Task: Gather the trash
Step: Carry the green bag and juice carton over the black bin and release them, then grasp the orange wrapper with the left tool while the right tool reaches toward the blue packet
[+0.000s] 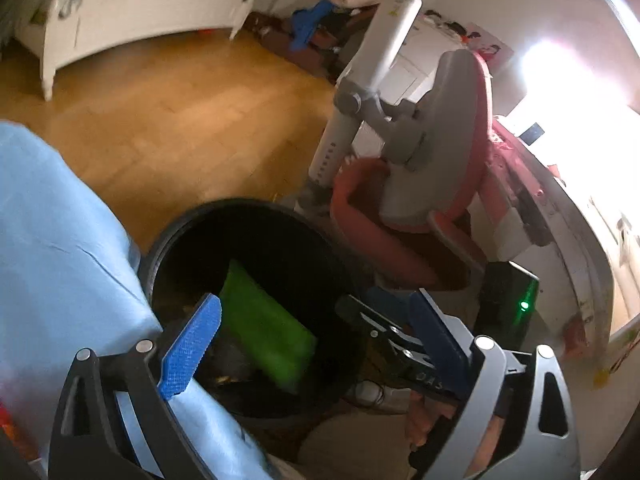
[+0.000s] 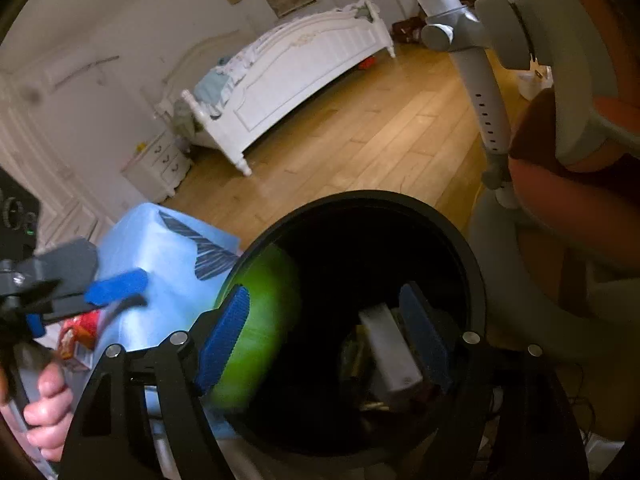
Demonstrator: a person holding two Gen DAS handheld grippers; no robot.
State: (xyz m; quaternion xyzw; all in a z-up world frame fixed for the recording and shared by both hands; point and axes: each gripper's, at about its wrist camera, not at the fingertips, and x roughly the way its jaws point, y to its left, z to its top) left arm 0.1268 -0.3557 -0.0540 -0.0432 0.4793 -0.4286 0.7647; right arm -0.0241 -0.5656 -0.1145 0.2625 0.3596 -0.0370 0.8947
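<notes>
A black round trash bin (image 1: 168, 236) (image 2: 472, 264) stands on the floor beside a table with a light blue cloth (image 1: 48, 220) (image 2: 160, 256). A green packet (image 1: 264, 328) (image 2: 260, 320) is inside the bin's mouth, blurred in the right wrist view. My left gripper (image 1: 316, 340) is open above the bin. My right gripper (image 2: 332, 340) is open over the bin, empty, with the packet by its left finger. A white box (image 2: 392, 356) lies in the bin. The left gripper (image 2: 116, 292) also shows at the left of the right wrist view.
A red snack packet (image 2: 78, 334) lies on the blue cloth. A grey and pink chair (image 1: 432, 152) (image 2: 560, 120) stands right of the bin. A white bed (image 2: 288, 80) (image 1: 140, 8) is across the wooden floor (image 1: 180, 120). A black device with a green light (image 1: 508, 300) sits by the chair.
</notes>
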